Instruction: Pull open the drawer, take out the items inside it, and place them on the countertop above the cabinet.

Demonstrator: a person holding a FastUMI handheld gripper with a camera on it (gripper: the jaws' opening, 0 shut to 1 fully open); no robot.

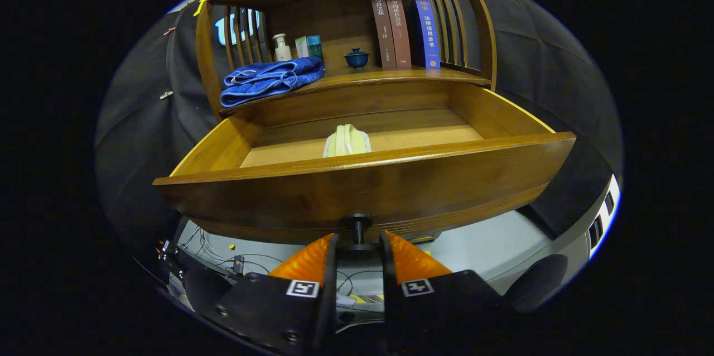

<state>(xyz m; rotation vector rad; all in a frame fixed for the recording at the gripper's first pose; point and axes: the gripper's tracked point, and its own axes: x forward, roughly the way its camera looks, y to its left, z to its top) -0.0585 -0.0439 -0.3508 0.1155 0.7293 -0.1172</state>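
Gripper (358,244) fingers closed on the drawer knob (358,227), the pulling hold. Drawer (362,188) stands well open; pale folded cloth (347,141) lies inside at centre, countertop (379,76) beyond it.

Staged home booth: wooden cabinet (346,27), books (406,29), towel (268,80), cables (223,258) underneath.

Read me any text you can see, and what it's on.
"法律适用全书": blue book.
"乌合之众": left brown book.
Other brown book, bottle, boxes: too blurred.
Gripper, jaws on the knob: markers, no words.
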